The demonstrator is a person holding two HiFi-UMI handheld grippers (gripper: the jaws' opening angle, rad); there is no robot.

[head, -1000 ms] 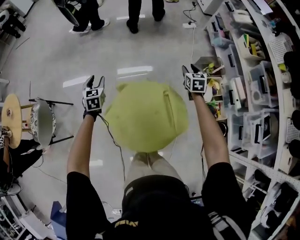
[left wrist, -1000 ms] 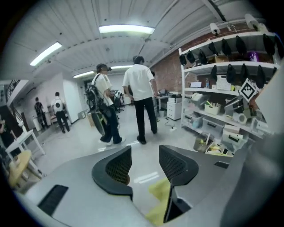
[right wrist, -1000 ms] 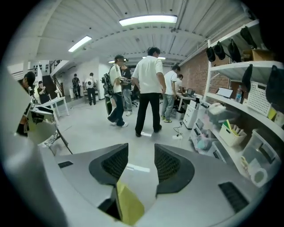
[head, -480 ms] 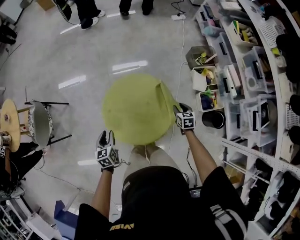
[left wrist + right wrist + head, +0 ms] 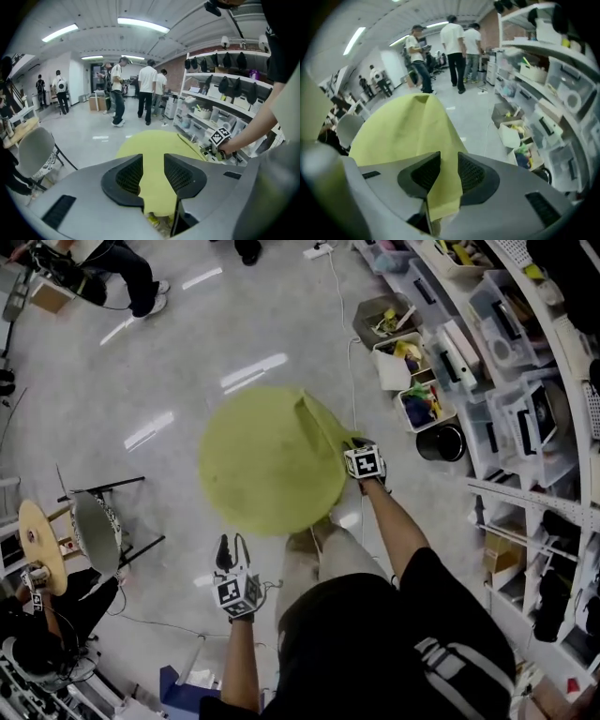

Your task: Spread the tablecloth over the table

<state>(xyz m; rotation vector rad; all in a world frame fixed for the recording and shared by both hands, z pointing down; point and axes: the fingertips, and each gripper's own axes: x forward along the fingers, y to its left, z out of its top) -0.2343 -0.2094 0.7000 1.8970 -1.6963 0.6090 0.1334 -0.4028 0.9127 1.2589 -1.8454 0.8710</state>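
Head view:
- The yellow-green tablecloth (image 5: 267,465) lies draped over a round table. The tabletop itself is fully hidden beneath it.
- A raised crease (image 5: 314,413) runs across the cloth's right part toward the right hand-held gripper (image 5: 350,442), which sits at the cloth's right edge.
- The left hand-held gripper (image 5: 232,549) hangs low beside the person's leg, apart from the cloth's near edge.
- A grey chair (image 5: 94,531) stands well off to the left. Shelves with storage bins (image 5: 412,352) stand to the right.

Left gripper view:
- The jaws stand apart and have just been closing somewhat, with nothing between the pads.
- The cloth shows only beyond the gap, out of reach. This gripper is empty.

Right gripper view:
- The jaws have just been closing on the cloth's hem. A fold of yellow-green fabric fills the narrow gap and hangs below the pads.
- I read this as a grip on the cloth.

Step in hand, as a judgement:
- The cloth is on the table and the work is now adjustment.
- The right side is pinched so the crease can be drawn out.

Next move, as a judgement:
- The left gripper has to reach the near-left hem and pinch it.
- Both grippers should then pull gently outward and down, evenly, so the crease flattens without dragging the cloth off-centre.
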